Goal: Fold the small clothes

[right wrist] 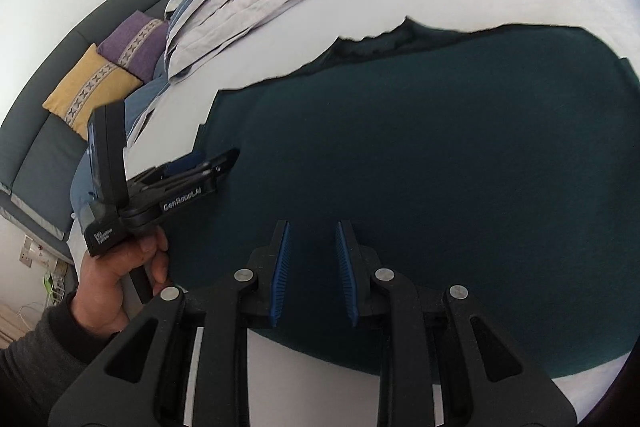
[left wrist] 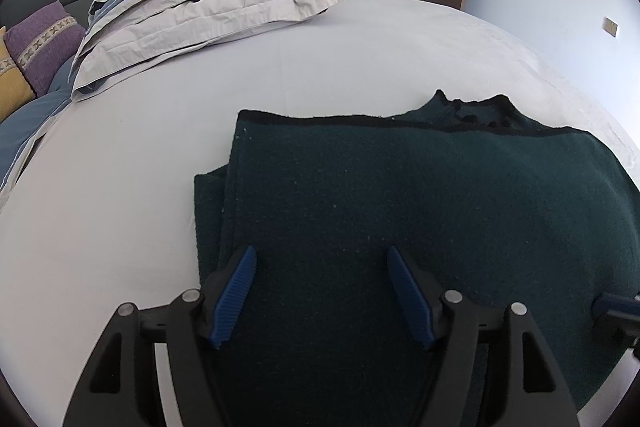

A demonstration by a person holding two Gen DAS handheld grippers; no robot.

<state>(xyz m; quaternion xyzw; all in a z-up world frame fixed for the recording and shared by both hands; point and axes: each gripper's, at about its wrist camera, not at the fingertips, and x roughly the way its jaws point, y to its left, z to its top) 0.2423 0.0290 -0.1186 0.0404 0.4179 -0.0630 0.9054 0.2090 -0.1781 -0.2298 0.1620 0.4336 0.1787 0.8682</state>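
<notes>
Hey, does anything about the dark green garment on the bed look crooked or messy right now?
Mostly tidy. The dark green garment lies flat on the white bed sheet, but the fold is uneven: at its far edge a rumpled under-layer pokes out past the straight top edge, and on its left a lower layer sticks out.

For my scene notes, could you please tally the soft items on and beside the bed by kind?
Dark green garment: 1
Folded duvet: 1
Cushions: 2, one purple, one yellow
Total: 4
</notes>
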